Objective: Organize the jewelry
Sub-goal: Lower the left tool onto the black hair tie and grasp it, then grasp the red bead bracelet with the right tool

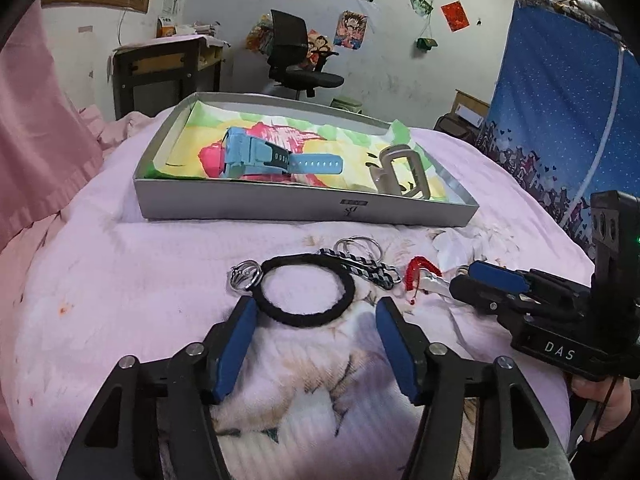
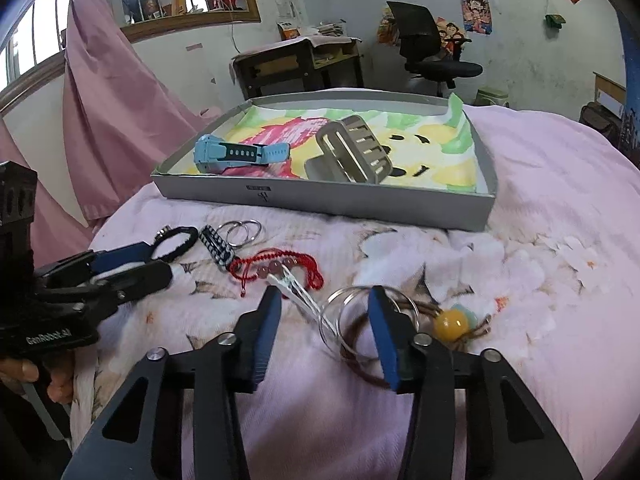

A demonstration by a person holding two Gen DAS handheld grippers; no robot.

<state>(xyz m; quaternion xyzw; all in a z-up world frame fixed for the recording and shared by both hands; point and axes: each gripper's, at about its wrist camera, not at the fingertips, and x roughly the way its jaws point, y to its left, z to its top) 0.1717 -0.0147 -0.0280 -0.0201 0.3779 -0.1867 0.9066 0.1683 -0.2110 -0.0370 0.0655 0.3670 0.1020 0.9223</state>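
So I've got both tools down low over the bed. Left tool [image 1: 316,316] is partly open with the black fabric hair loop [image 1: 305,290] lying between its tips, pads not pressing on it yet. That loop is soft and floppy, weighs nothing, so I'd pinch the near arc and let it dangle. Right tool [image 2: 323,307] is also part open, straddling two thin silver metal rings [image 2: 344,320] next to the white clip [image 2: 296,290]; those are stiff and slippery on the quilt, so edge-on grip. The red beaded cord bracelet [image 2: 280,268] looks tangly. The shallow grey cardboard tray [image 1: 304,208] already holds one blue watch [image 1: 272,158] and one beige slotted stand [image 2: 352,150].
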